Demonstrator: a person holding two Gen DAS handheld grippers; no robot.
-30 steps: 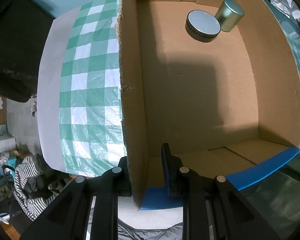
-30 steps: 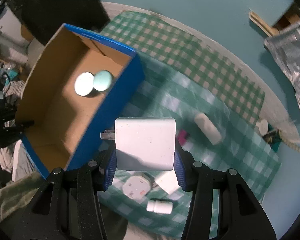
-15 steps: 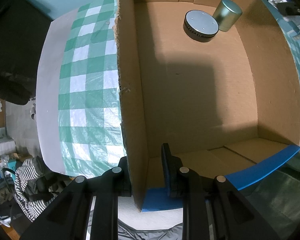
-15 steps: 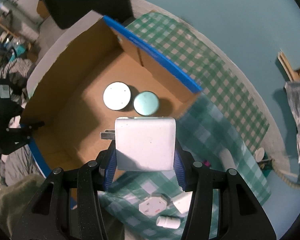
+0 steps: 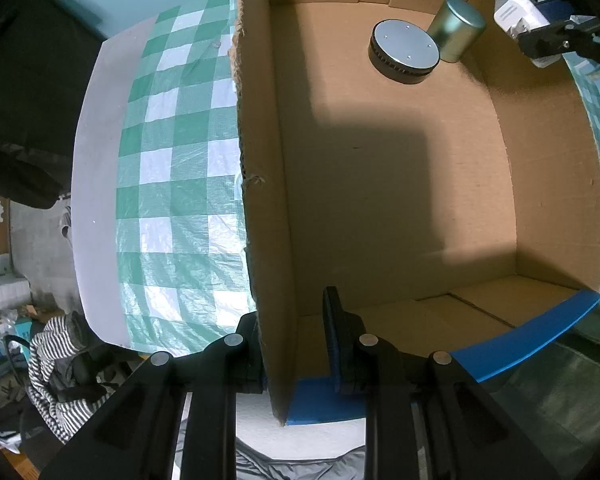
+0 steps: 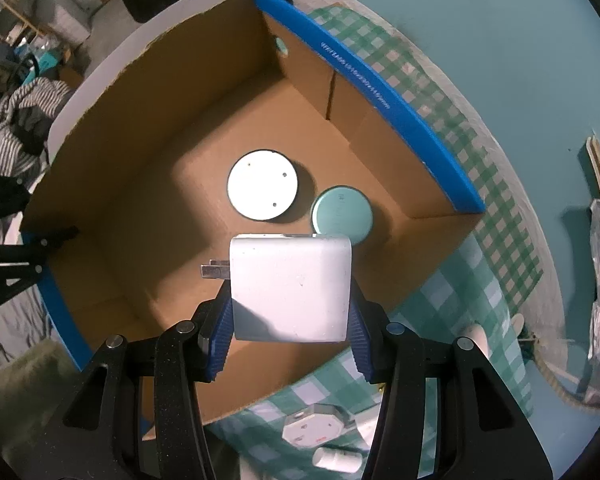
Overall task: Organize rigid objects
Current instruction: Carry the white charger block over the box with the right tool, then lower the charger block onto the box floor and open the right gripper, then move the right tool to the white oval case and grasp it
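Left gripper (image 5: 296, 344): clamped on corrugated box (image 6: 148, 208) wall.
Right gripper (image 6: 290, 330): gripping smooth white square charger (image 6: 290, 288).
Inside box: flat disc (image 6: 262, 185), teal tin (image 6: 341, 215).

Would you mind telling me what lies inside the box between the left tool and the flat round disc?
Nothing: in the left wrist view, bare cardboard floor runs from the left tool to the flat round disc.

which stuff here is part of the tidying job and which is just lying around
In the job:
- cardboard box
- white charger, held by right gripper
- flat round disc
- metal tin
- octagonal plug
- small white bottle
- left gripper, clamping box wall

Lying about:
- checked cloth
- striped clothing
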